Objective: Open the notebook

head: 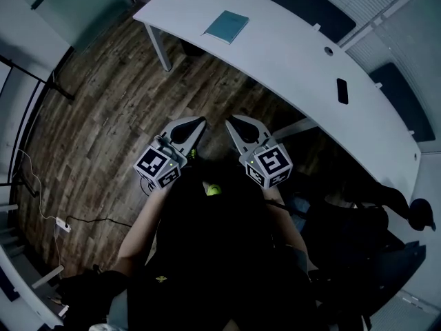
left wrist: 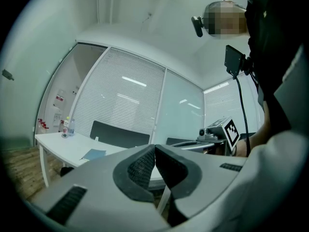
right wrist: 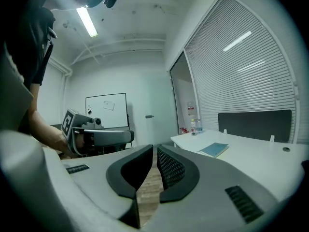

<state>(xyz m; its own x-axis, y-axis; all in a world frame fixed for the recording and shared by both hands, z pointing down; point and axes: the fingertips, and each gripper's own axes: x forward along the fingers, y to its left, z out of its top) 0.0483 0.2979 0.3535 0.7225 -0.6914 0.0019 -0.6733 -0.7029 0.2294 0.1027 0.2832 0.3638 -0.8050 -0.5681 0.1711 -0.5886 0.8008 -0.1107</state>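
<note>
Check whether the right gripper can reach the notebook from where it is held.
Probably not yet. The right gripper, jaws opening with nothing between them, is close to the person's body over the floor, well short of the table where the notebook lies. Nothing blocks the way.

Head view: high, faces steeply down, counter (head: 289, 47) far off at top. Left gripper view: low, about level, counter far at lower left. Right gripper view: same height, counter at right. All 3 share counter and notebook (head: 226, 26).
</note>
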